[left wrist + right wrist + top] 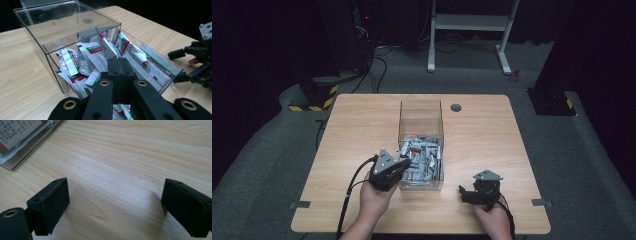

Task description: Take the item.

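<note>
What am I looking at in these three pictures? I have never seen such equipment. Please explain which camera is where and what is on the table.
A person sits at a wooden table and holds one hand tool in each hand, each ending in a two-jaw claw. The high view looks down from above. Each other picture comes from a camera riding on one tool. The left claw is shut, over a clear plastic box of small printed sachets; nothing shows between its jaws. The right claw is open and empty above bare wood.
</note>
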Demonstrator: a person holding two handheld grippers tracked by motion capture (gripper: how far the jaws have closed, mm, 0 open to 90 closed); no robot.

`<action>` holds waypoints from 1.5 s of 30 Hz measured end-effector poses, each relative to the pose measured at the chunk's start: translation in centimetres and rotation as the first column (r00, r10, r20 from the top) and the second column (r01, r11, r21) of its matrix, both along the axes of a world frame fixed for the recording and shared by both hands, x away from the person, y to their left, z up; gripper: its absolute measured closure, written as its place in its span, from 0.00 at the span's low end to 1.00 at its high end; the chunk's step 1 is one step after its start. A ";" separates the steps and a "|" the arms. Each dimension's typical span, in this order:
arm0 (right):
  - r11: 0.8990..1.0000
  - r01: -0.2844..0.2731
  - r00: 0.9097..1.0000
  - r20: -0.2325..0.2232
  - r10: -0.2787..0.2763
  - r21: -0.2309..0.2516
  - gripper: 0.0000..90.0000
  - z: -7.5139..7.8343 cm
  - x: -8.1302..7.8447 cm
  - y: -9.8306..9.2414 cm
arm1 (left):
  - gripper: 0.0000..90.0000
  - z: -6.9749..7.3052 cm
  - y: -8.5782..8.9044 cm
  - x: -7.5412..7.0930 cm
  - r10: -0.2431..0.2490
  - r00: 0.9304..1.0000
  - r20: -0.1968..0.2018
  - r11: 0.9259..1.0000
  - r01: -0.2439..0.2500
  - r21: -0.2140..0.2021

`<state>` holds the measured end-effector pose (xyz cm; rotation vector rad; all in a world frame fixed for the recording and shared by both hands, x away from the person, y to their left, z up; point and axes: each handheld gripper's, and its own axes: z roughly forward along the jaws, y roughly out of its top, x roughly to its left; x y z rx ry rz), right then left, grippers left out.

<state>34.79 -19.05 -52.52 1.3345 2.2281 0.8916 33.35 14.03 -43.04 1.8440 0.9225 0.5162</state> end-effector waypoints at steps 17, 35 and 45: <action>1.000 0.000 1.000 0.000 0.000 0.000 0.09 0.0 0.0 0.0 | 1.00 0.8 0.9 -0.2 0.005 0.999 0.035 1.000 -0.004 -0.026; 1.000 0.000 1.000 -0.001 0.000 0.000 0.09 0.0 0.0 0.0 | 1.00 1.7 2.5 -0.9 0.026 0.996 0.085 0.998 -0.021 -0.056; 1.000 0.000 1.000 -0.001 0.000 0.000 0.09 0.0 0.0 0.0 | 1.00 1.9 3.9 -1.3 0.054 0.995 0.090 0.996 -0.047 -0.076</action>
